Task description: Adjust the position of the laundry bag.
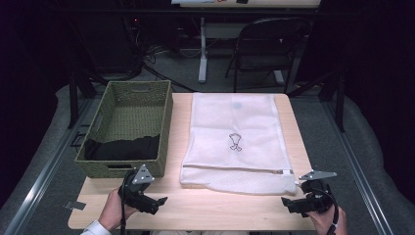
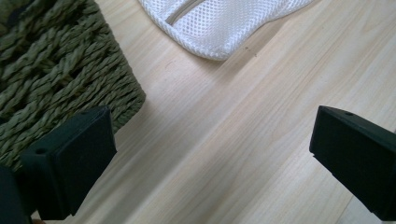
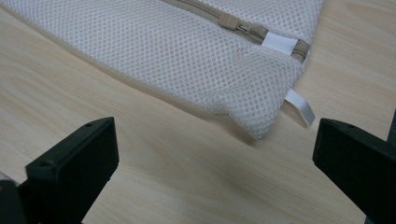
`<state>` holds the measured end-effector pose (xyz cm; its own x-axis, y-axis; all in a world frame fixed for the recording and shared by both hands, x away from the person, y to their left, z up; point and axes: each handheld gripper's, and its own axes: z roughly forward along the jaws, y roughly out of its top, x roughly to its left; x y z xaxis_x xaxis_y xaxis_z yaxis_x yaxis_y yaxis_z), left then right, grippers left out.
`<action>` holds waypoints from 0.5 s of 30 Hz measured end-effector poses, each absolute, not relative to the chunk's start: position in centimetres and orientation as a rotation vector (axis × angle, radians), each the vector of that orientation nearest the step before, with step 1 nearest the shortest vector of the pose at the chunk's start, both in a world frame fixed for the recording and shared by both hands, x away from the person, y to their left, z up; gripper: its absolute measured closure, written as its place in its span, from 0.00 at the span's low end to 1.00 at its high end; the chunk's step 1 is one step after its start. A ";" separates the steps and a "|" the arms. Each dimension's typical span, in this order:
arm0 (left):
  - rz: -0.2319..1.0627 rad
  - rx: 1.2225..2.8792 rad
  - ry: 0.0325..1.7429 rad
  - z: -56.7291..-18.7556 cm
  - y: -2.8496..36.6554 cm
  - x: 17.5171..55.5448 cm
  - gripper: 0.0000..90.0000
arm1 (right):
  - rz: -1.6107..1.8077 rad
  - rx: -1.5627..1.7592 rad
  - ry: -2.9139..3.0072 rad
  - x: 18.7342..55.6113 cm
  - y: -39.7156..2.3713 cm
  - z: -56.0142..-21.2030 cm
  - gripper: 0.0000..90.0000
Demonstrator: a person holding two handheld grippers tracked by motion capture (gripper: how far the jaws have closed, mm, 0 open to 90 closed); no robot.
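The white mesh bag (image 1: 235,142) lies flat on the table (image 1: 195,208), between and ahead of both grippers. The left gripper (image 1: 159,201) and right gripper (image 1: 286,201) stand wide open, empty, near its front corners.

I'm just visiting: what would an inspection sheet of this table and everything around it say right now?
Surface: pale wooden table.
Job's things: white mesh laundry bag lying flat, its zip closed; green woven basket beside it, with dark cloth inside.
Clutter: nothing seen.
Grippers: left gripper and right gripper both open, holding nothing, at the near edge.
Cables: a cable trails from the right gripper; floor cables behind the table.
Surroundings: folding chair, dim room.
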<state>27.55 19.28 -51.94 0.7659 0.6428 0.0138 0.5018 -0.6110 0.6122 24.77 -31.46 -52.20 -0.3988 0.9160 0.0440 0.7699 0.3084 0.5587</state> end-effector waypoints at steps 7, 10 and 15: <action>0.308 2.364 0.808 -52.1 18.2 27.5 0.01 | 0.738 1.521 2.298 24.8 -31.5 -52.2 0.02; 0.313 2.363 0.767 -52.1 17.3 27.4 0.01 | 0.765 1.461 2.305 25.1 -30.8 -51.8 0.02; 0.311 2.368 0.737 -52.2 16.7 27.6 0.01 | 0.762 1.456 2.316 25.4 -30.6 -51.9 0.02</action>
<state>27.55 16.68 -52.16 0.8155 0.5777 0.0360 0.4283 -0.6441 0.6337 25.44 -30.60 -51.87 -0.4407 0.8973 0.0265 0.7379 0.3453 0.5799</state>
